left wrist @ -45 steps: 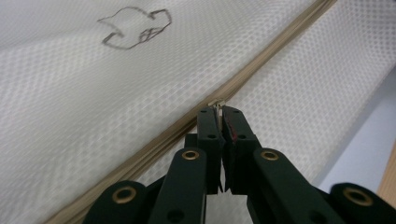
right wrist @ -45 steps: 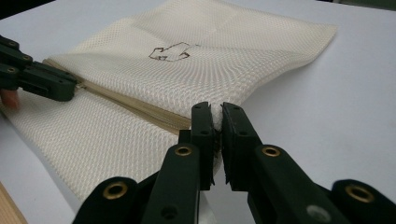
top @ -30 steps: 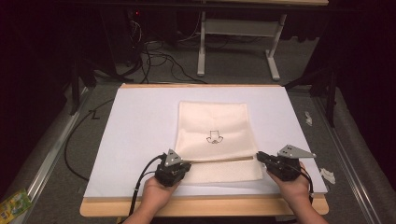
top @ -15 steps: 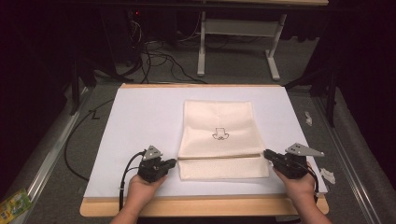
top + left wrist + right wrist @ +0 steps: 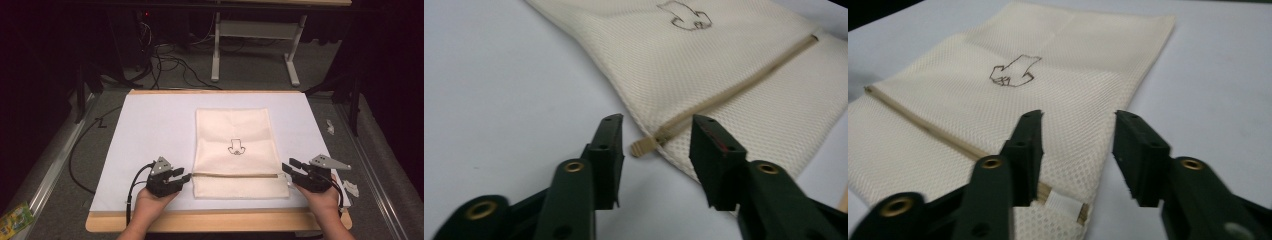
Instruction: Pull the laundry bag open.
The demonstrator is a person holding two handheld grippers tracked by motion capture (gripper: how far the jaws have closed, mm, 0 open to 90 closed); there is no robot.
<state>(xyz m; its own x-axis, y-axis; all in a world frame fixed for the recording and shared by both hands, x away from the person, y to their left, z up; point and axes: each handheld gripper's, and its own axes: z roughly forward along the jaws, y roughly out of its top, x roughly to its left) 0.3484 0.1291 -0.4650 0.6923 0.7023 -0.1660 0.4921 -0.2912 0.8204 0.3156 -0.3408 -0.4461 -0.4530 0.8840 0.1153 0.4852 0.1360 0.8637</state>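
Observation:
A cream mesh bag [image 5: 234, 150] with a small dark drawing lies flat on the white sheet [image 5: 150, 130]. A tan zipper [image 5: 235, 175] runs across its near part. My left gripper [image 5: 186, 176] stands open at the bag's left edge; the zipper's tan end tab [image 5: 644, 146] lies between its jaws, untouched. My right gripper [image 5: 289, 166] is open at the bag's right edge, jaws astride the edge [image 5: 1108, 165], with a white tag [image 5: 1064, 204] at the zipper's end just below.
The sheet covers a wooden board [image 5: 215, 220] whose near edge runs under both hands. Small white scraps [image 5: 350, 187] lie right of the board. A black cable [image 5: 131, 187] trails from the left gripper. Table legs and cables stand on the floor beyond.
Both grippers moved apart from near the bag's lower middle, then came back to its left and right edges at the zipper's ends. The bag lies as before.

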